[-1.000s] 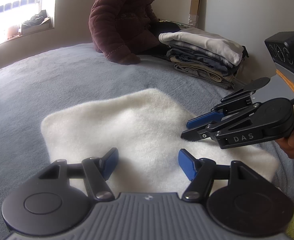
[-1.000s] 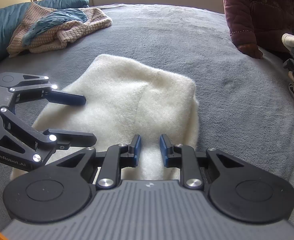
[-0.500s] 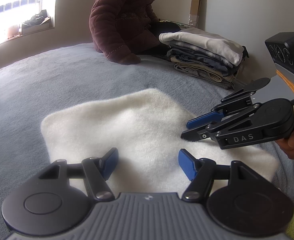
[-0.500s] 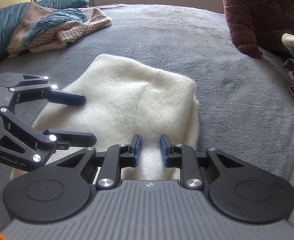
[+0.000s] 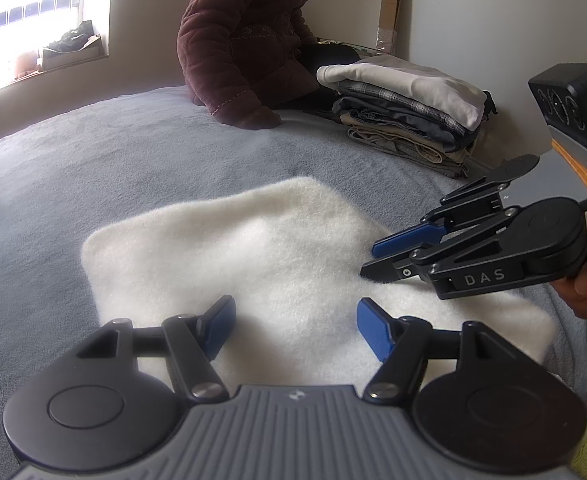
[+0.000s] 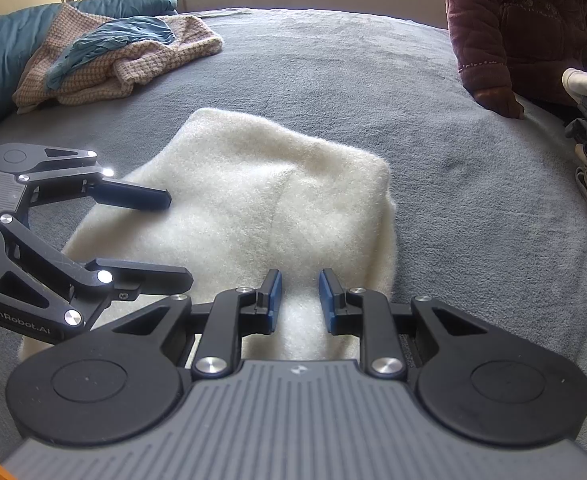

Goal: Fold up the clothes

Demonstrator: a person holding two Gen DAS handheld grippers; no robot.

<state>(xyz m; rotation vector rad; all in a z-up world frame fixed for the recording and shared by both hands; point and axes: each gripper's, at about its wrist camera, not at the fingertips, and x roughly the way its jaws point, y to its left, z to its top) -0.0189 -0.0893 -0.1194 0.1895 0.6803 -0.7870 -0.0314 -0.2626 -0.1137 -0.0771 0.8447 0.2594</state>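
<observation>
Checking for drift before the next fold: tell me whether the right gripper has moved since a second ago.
No. In the left wrist view the right gripper sits over the same near-right part of the white fleece, with the folded clothes stack lined up behind it as before.

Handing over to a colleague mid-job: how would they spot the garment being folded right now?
Start from the grey bed. In its middle, just ahead of both hand-held grippers, lies a white fleece, folded flat into a rough rectangle. Unlike the stack of folded clothes by the wall and the crumpled knit pile near the headboard, it lies alone and is fluffy and plain white.
</observation>
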